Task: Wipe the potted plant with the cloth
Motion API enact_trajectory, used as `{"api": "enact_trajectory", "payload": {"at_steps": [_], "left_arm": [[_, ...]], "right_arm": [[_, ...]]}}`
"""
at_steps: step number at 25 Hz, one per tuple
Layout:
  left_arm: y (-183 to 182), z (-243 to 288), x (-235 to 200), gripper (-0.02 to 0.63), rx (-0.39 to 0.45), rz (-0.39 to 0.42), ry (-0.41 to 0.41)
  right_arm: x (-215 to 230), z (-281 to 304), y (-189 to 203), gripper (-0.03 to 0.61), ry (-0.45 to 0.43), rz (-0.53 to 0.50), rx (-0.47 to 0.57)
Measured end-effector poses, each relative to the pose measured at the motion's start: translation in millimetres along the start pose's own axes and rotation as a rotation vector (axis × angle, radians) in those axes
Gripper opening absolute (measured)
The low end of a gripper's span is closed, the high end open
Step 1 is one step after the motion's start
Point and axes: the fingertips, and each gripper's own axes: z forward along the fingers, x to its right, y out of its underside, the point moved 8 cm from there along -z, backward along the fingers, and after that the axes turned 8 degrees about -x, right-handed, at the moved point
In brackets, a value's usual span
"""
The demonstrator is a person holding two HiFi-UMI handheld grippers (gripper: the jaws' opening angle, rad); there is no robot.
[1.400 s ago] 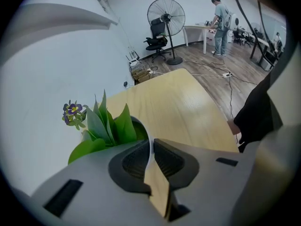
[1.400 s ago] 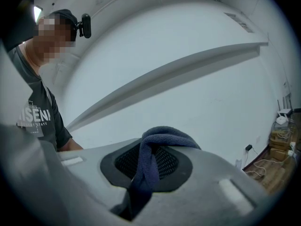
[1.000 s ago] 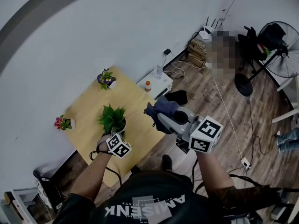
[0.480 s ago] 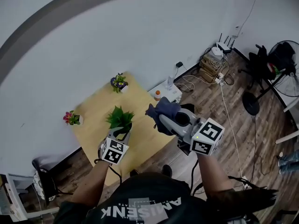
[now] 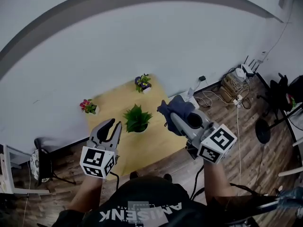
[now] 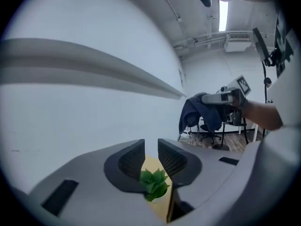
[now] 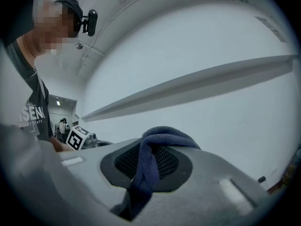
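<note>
My left tool is raised well above the pale yellow wooden counter and points roughly level toward the far wall. Its jaws have just been closing a little, but they stand apart with nothing between them. The small green leafy potted plant stands alone mid-counter, and neither tool touches it. Further right, my right tool is clamped on the dark blue cloth, held level, above and to the right of the plant. I judge that no wiping is under way: the cloth has yet to come down onto the leaves.
</note>
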Motion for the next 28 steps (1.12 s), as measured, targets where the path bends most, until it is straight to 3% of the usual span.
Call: {"api": "enact_trajectory", "payload": {"at_steps": [7,13,20,28], "left_arm": [[-33,-63,-14,0.048,0.102,-0.032,-0.203],[-43,-83,-25,0.004,0.167,-0.083,-0.287],[-49,-79,-32,0.003,0.182,-0.059,-0.339],[-50,-66,-33,0.003,0.138,-0.036,-0.309]], "right_arm": [[-14,17,-12,0.046,-0.007,-0.049,-0.018],[-18,25,-17,0.045,0.007,-0.058,0.002],[-9,32,-18,0.044,0.113,-0.074,-0.005],[-4,34,-19,0.044,0.118,-0.068,0.007]]}}
